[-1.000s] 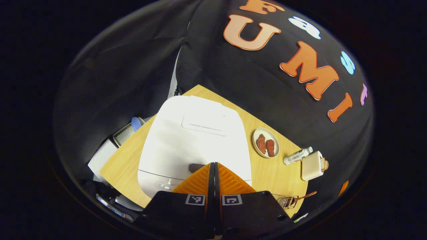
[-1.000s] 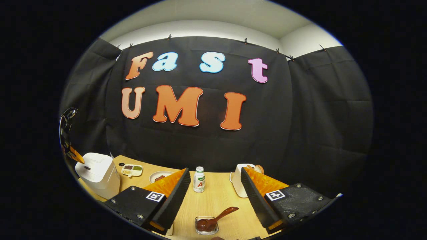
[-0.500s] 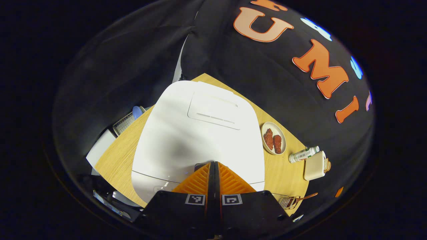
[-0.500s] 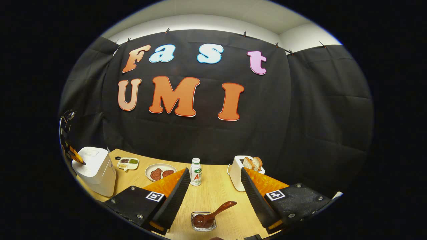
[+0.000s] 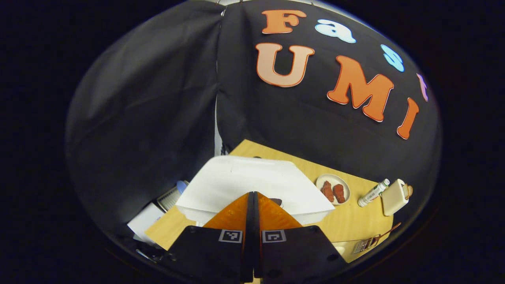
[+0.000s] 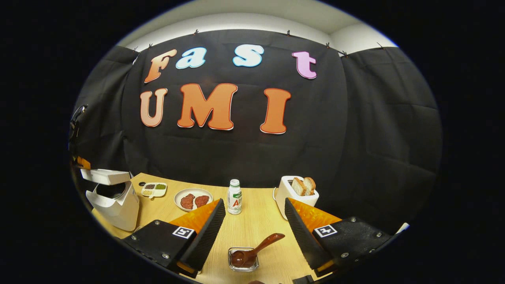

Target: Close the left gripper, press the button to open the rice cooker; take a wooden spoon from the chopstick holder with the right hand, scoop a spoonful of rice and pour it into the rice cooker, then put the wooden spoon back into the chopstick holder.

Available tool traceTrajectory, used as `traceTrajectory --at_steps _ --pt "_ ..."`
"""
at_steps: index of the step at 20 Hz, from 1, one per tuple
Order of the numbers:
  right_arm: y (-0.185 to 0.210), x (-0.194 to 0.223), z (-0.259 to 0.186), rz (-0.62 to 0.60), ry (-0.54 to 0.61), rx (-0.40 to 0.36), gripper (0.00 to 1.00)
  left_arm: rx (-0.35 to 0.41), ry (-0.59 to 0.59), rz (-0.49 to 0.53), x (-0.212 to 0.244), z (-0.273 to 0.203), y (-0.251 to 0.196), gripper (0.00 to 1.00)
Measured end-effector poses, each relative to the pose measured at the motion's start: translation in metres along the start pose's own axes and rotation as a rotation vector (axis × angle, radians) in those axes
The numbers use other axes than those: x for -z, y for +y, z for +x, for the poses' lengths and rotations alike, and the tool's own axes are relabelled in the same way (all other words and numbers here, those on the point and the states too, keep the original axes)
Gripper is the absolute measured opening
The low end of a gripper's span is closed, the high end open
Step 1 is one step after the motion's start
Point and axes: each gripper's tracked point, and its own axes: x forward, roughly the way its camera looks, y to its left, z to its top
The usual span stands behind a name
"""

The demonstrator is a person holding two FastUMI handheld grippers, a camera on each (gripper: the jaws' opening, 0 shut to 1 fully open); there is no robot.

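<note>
With its jaws pressed together to poke the button, the left gripper (image 5: 253,194) sits at the white rice cooker (image 6: 112,196), whose lid stands raised, while the right gripper (image 6: 252,211), jaws wide and empty, hovers over the wooden spoon (image 6: 252,252) resting bowl-down in its holder (image 6: 243,260) on the surface (image 6: 256,225).

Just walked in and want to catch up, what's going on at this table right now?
A person is working with two handheld grippers. The left gripper, shut and empty, sits at the white rice cooker, whose lid stands partly raised in the right gripper view. The right gripper hangs open above the brown wooden spoon, which rests in its small clear holder on the wooden table, not yet picked up.
</note>
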Motion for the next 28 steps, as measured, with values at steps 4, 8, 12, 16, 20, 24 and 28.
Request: traceTrajectory --at_steps 4,8,12,16,20,24,28 --pt "-0.005 0.012 0.001 0.008 0.026 -0.004 0.95 -0.025 -0.087 0.069 -0.024 -0.014 -0.006 0.04" --pt "-0.01 0.024 0.003 0.021 0.052 -0.007 0.95 0.017 -0.178 0.073 -0.039 -0.042 -0.025 0.05" --pt "-0.01 0.042 0.008 0.039 0.099 -0.026 0.95 0.023 -0.311 0.096 -0.061 -0.07 -0.037 0.05" --pt "-0.01 0.071 0.015 0.095 0.172 -0.042 0.95 0.018 -0.384 0.1 -0.066 -0.093 -0.045 0.05" --pt "-0.018 0.106 0.026 0.167 0.263 -0.047 0.95 0.073 -0.423 0.12 -0.059 -0.113 -0.061 0.33" --pt "-0.022 0.137 0.04 0.199 0.338 -0.057 0.95 0.069 -0.451 0.126 -0.054 -0.134 -0.066 0.74" --pt "-0.026 0.158 0.058 0.229 0.394 -0.069 0.94 0.066 -0.466 0.14 -0.045 -0.154 -0.076 0.74"
